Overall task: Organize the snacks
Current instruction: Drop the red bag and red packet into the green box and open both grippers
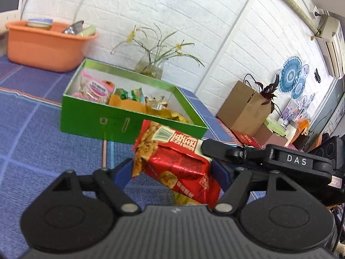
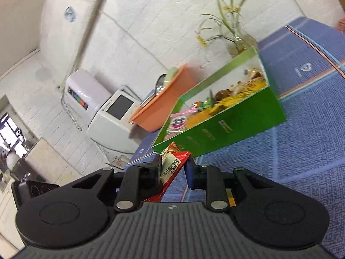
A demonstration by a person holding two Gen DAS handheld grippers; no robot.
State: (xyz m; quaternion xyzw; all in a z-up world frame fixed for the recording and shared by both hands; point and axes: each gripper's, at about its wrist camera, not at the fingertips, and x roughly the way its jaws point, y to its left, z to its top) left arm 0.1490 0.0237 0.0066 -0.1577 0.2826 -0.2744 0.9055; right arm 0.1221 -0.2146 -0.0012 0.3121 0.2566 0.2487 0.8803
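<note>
Now both grippers clamp one red snack pack [image 1: 172, 164]: left gripper [image 1: 172, 170] lower centre, right gripper [image 2: 173, 168] too. Green box [image 1: 90, 120] sits centre frame, w/ snacks inside. Next: probably carry pack over rim, release.

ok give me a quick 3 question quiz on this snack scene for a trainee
1. True or false: both grippers, left and right, hold the same red packet.
2. Which container already has snacks in it?
A. the orange tub
B. the green box
C. the cardboard box
3. Fill in: behind the green box stands a glass vase with a ____.

Key
1. True: each pair of jaws is shut on the packet, which is lifted off the blue mat.
2. B
3. Plant, with yellow flowers.
</note>
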